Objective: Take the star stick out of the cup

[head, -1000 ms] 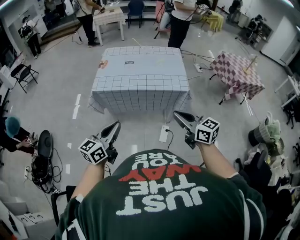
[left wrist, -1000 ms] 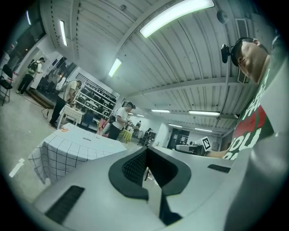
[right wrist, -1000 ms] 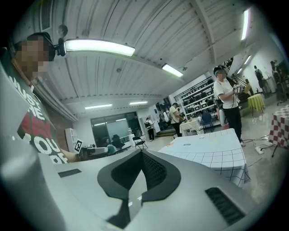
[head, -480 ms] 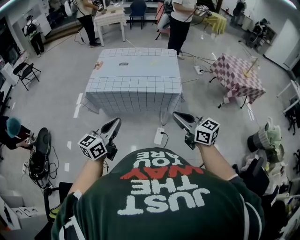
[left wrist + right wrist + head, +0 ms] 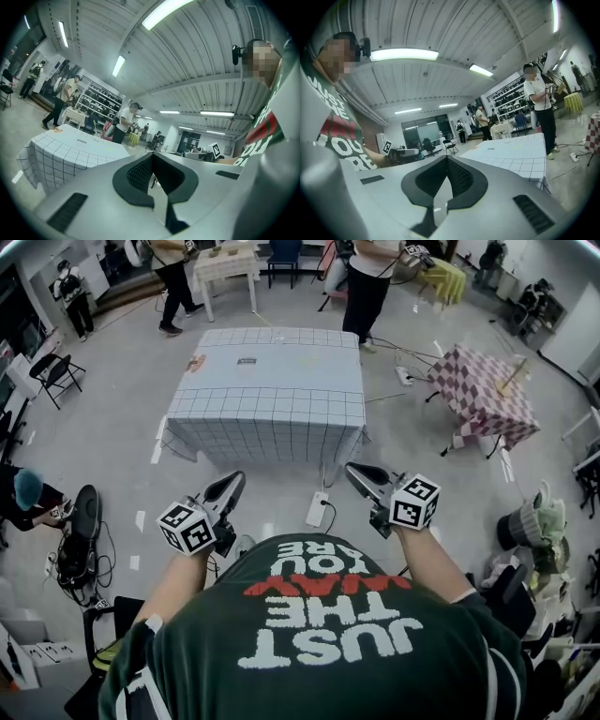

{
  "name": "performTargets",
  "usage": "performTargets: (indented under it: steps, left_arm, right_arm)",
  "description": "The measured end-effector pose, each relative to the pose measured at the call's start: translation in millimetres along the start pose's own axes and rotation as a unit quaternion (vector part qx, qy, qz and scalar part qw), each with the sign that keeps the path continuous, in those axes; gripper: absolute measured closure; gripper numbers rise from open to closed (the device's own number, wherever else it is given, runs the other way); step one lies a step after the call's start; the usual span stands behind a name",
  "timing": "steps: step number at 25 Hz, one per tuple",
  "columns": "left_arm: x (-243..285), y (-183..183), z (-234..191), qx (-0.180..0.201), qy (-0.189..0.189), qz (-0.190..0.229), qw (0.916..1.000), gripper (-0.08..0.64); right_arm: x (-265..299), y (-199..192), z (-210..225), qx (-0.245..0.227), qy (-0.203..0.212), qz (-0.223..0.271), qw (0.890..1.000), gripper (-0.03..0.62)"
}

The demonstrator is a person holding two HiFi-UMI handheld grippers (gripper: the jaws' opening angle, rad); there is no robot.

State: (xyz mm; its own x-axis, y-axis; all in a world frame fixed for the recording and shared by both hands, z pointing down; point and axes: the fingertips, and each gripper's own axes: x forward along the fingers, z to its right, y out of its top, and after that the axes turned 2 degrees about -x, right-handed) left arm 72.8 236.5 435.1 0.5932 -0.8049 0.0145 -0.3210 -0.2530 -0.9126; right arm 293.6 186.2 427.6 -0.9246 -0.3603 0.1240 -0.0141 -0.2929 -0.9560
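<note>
Since the bench [image 5: 281, 381] stands well ahead of me across bare floor [image 5: 112, 427], I carry both grippers low and close to my chest, level and pointing forward, with nothing in reach. The left gripper [image 5: 232, 482] has its fingers [image 5: 137, 174] pressed together with nothing between them. The right gripper [image 5: 353, 471] is the same, tips meeting and empty. That suits an approach, I judge: nothing can snag, and I can part them once I'm at the bench.

Just past the grippers a power strip [image 5: 318, 509] and its cable lie on the floor between me and the bench, something to step round.

The bench is draped in a checked cloth. I take the small clear thing near its far edge to be the cup [image 5: 505, 137]. A thin upright line there in the left gripper view may be the stick [image 5: 95, 130], though it is too small to show a star. So it sits in the cup, well apart from both grippers.

Beyond, people stand at other tables.
</note>
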Motion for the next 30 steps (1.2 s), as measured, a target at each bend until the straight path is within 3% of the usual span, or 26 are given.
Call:
performTargets:
  steps: [5,11,18,23,27,30]
  left_arm:
    - [9.8,11.6,-48.9,-0.008,-0.013,-0.002,0.9999,0.555]
    - [53.8,24.8,-131.4,-0.015,-0.039,-0.003,0.9991,0.555]
    - [107.2,101.9,-281.8,-0.01,-0.09,-0.031,0.9954,0.555]
    - [156.7,143.2,-354.0,-0.003,-0.114,-0.052,0.9921,0.555]
    - [162.7,169.6,-419.8,-0.015,-0.129,-0.059,0.9897,0.555]
    - [177.2,173.6,-441.6,-0.02,-0.139,-0.067,0.9878,0.555]
  right_arm:
    - [47.8,3.2,18.6,0.003,-0.007,-0.01,1.0,0.56]
    - [112.2,9.6,81.4,0.005,-0.034,-0.016,0.999,0.56]
    - [266.8,61.1,142.3,0.015,-0.061,0.005,0.998,0.56]
    - [331.2,100.0,201.1,0.02,-0.085,0.017,0.996,0.56]
    - [394.8,110.9,215.4,0.018,-0.1,0.008,0.995,0.559]
    - [407.7,112.1,232.8,0.025,-0.116,0.004,0.993,0.56]
